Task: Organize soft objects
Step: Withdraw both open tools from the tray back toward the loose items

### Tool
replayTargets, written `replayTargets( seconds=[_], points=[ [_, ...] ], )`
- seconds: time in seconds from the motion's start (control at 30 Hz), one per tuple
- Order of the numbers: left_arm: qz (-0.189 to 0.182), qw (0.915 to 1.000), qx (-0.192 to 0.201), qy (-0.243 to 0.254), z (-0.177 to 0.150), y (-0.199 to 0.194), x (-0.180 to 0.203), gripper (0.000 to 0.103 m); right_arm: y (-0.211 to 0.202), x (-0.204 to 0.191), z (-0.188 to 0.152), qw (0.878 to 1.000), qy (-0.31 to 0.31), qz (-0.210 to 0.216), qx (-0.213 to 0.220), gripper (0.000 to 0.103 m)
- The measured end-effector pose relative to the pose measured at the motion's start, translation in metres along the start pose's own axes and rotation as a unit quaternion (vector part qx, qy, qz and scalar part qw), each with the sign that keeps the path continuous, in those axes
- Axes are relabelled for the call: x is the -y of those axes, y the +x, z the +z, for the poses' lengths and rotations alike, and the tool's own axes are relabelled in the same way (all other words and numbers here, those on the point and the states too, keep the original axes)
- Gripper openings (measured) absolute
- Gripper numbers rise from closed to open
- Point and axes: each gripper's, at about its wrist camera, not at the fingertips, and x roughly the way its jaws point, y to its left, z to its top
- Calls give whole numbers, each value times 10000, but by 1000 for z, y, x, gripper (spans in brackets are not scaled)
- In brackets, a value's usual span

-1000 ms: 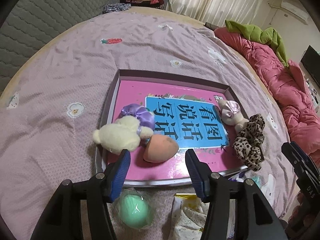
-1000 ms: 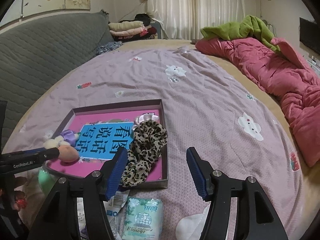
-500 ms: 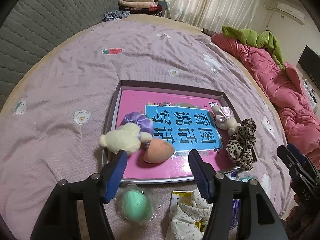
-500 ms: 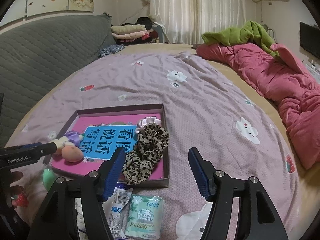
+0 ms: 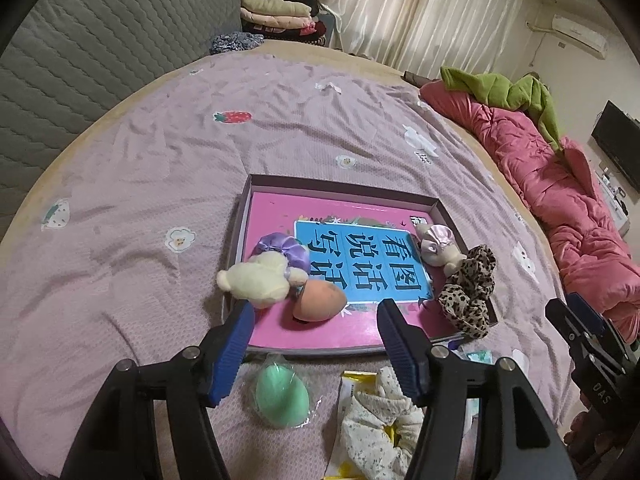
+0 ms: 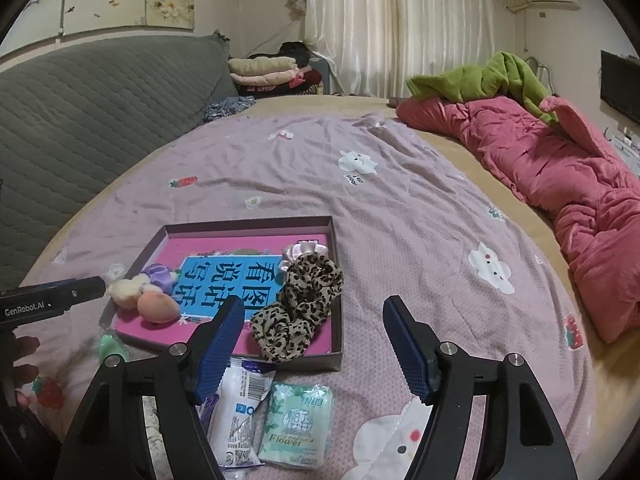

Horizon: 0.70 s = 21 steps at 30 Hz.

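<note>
Now your left gripper (image 5: 314,334) and right gripper (image 6: 314,340) hang with jaws just widened, empty; the mint-green sponge egg (image 5: 282,398) waits lower centre, outside the shallow pink-lined box (image 5: 340,188), likely next.

Glossy card box (image 5: 444,206); satin scrunchie (image 5: 280,246) (purple); matt cloth bedspread (image 5: 168,152).

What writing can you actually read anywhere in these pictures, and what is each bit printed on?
"看图说话写话": blue label on the pink book in the box.
"GenRobot.AI": side of the left gripper.
"Flower": green tissue pack; its Chinese characters are blurred.
"DAS": right gripper.
White packet: print too small to read.
</note>
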Motion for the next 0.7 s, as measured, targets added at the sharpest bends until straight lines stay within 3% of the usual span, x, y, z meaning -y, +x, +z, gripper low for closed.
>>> replayTargets(
  seconds=[0.7],
  points=[
    [-45,9996,107,265,-16,-34,11,63,-35,-3,-9,9999,-44,34,93,74]
  ],
)
